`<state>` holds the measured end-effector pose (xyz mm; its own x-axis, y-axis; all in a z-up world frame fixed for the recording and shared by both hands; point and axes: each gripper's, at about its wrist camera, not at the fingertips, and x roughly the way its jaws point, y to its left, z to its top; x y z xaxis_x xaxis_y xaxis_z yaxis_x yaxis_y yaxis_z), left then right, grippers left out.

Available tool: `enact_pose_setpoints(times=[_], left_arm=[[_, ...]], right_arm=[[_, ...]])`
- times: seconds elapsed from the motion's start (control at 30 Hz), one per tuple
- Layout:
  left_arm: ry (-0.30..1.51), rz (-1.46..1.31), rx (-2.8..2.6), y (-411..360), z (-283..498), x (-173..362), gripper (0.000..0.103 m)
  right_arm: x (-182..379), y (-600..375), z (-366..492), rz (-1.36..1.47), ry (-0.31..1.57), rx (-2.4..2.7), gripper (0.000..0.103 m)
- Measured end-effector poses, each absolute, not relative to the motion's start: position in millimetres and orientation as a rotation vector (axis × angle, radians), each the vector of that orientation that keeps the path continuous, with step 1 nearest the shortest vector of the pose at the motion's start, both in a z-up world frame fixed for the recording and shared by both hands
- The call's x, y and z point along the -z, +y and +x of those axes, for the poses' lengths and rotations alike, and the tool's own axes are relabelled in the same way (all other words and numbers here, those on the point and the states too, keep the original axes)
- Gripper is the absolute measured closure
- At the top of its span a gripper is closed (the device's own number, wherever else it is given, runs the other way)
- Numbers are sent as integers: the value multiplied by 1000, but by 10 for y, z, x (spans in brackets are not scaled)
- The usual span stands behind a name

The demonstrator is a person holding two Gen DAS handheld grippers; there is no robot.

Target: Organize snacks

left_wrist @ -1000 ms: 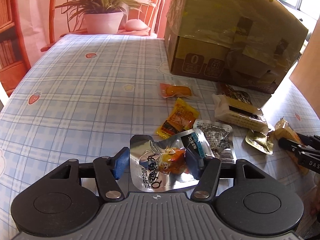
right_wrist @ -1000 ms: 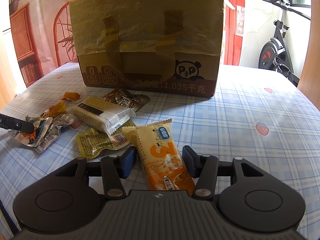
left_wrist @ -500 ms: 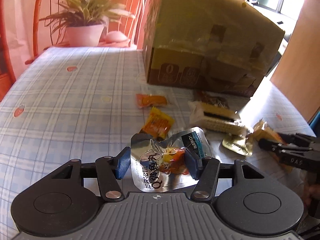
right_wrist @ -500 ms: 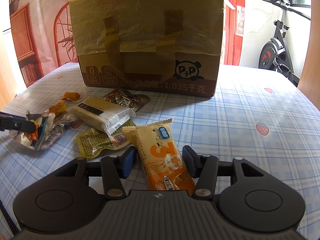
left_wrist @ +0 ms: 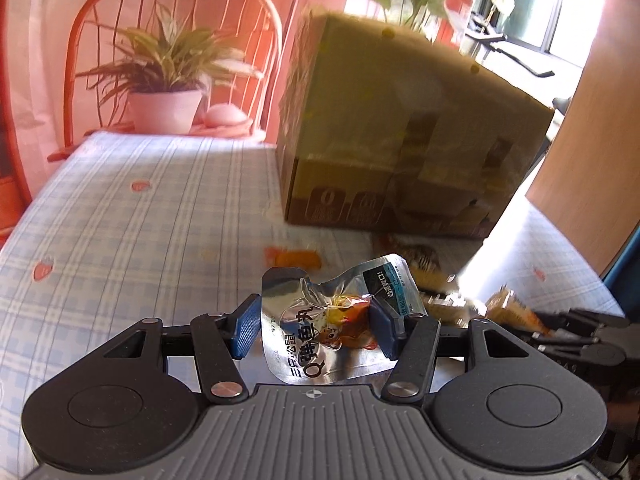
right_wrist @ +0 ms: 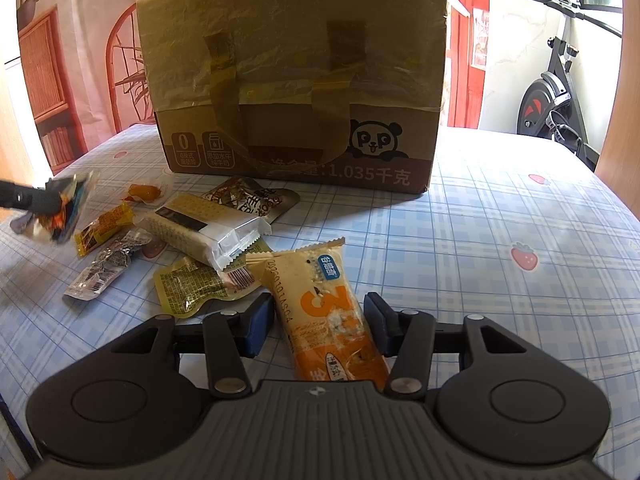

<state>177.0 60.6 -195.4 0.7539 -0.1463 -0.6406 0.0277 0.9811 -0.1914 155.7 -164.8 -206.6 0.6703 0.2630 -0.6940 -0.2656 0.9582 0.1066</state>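
Above the table (left_wrist: 120,216), the left gripper (left_wrist: 316,330) now carries the silver pouch (left_wrist: 336,320), pinched between its pads; a second ago that pouch lay flat among the other snacks. One item is thus out of the pile and free to be sorted. The right gripper (right_wrist: 320,328) is closing around the orange bar (right_wrist: 332,320), which lies on the table, though a gap shows beside one pad. The cardboard box (right_wrist: 296,80) behind the pile looks taped shut; its contents are hidden.
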Motion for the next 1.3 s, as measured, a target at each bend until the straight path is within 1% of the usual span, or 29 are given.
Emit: enact_pose_setpoints(times=[0.07, 0.27, 0.6, 0.9, 0.97, 1.07, 1.17, 1.3], left_arm=[[693, -175, 105, 596, 1803, 1877, 42], [631, -162, 147, 514, 1905, 1618, 42], [489, -149, 234, 347, 2118, 1006, 42], [385, -131, 267, 128, 2543, 429, 42], [371, -112, 269, 68, 2637, 321, 42], [360, -92, 278, 4, 2796, 206, 42], [365, -83, 286, -59, 2966, 164, 42], [376, -83, 287, -112, 3122, 197, 42]], right_arm=[[2028, -1671, 1558, 14, 784, -301, 54], [1749, -1743, 1564, 47, 720, -300, 55], [914, -1784, 1842, 25, 538, -312, 55], [260, -1767, 2346, -15, 444, -355, 56], [146, -1775, 2461, -17, 419, -362, 57], [-20, -1792, 2646, -6, 397, -358, 61], [-138, -1810, 2805, 0, 381, -360, 62], [-142, -1807, 2944, -15, 391, -360, 62]])
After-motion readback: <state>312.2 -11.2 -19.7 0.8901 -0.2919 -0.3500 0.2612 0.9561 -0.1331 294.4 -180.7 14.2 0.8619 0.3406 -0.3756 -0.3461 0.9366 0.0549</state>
